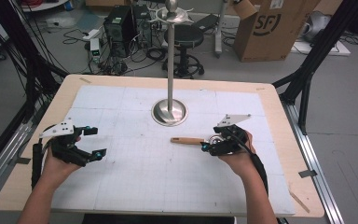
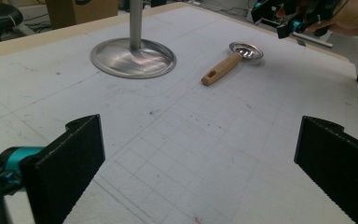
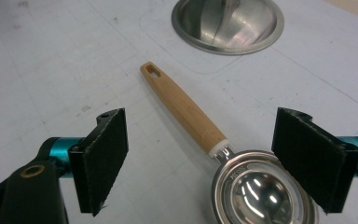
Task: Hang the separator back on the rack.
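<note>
The right gripper [image 3: 200, 161] hovers with its jaws wide apart over the measuring spoon [image 3: 205, 135], which lies flat on the white counter [image 1: 135, 177] with its steel bowl between the jaws and its wooden handle pointing toward the base of the metal stand [image 1: 169, 112]. The left gripper [image 1: 93, 142] is held well apart at the counter's left side, its jaws also wide apart and holding nothing.

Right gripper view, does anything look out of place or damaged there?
Nothing stands out. The wooden-handled measuring scoop lies flat and intact on the table, between the open right gripper jaws, near the metal stand base.
</note>
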Motion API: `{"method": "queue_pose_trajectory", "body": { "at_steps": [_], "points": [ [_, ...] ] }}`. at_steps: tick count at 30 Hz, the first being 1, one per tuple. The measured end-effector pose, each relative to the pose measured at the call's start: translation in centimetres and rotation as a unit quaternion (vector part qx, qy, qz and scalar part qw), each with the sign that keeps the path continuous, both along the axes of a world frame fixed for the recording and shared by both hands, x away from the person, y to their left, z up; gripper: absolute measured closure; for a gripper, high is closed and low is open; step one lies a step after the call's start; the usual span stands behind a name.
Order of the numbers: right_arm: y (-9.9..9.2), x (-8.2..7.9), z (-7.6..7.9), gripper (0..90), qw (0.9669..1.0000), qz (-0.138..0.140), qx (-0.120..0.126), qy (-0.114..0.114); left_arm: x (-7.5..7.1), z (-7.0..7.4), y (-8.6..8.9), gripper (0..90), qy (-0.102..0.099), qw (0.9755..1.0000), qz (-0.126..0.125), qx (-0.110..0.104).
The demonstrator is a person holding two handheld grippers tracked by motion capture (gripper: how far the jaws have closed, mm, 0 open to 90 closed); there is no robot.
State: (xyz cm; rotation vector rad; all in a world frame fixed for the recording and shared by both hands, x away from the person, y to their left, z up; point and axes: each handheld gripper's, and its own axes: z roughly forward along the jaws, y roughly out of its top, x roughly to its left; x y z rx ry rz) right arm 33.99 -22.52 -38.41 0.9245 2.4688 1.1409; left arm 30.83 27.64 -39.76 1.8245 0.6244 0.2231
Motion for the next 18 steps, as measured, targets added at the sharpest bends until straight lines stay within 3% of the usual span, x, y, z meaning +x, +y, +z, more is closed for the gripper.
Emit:
{"method": "queue_pose_trajectory", "body": {
  "at_steps": [1, 4, 6, 10, 14, 16, 17, 18],
  "points": [
    [0.4, 0.5, 0.1, 17.4, 0.9998, 0.008, -0.021, -0.002, 0.0, 0.0, 0.0, 2.2, -0.002, 1.0, 0.003, 0.001],
    [0.6, 1.0, 0.2, 20.7, 0.9997, 0.013, -0.02, 0.004, 0.0, 0.0, 0.1, 2.2, -0.002, 1.0, 0.004, 0.003],
    [1.0, 1.7, 0.2, 25.2, 0.9982, 0.028, -0.047, 0.024, 0.0, 0.0, 0.2, 2.2, -0.002, 1.0, 0.006, 0.006],
    [1.8, 2.2, 0.5, 25.4, 0.9965, 0.033, -0.072, 0.026, 0.0, 0.1, 0.2, 2.2, -0.002, 1.0, 0.007, 0.004],
    [3.1, 3.3, 0.6, 28.5, 0.9903, 0.048, -0.126, 0.034, 0.0, 0.0, 0.2, 2.2, -0.003, 1.0, 0.006, 0.005],
    [3.2, 3.5, 0.6, 28.9, 0.9889, 0.051, -0.134, 0.038, 0.0, 0.0, 0.3, 2.2, -0.003, 1.0, 0.007, 0.005],
    [3.5, 3.9, 0.3, 29.0, 0.9858, 0.053, -0.154, 0.041, 0.0, 0.0, 0.3, 2.2, -0.003, 1.0, 0.008, 0.005],
    [3.5, 3.9, 0.3, 29.0, 0.9858, 0.053, -0.154, 0.041, 0.0, 0.0, 0.3, 2.2, -0.003, 1.0, 0.008, 0.005]
  ]
}}
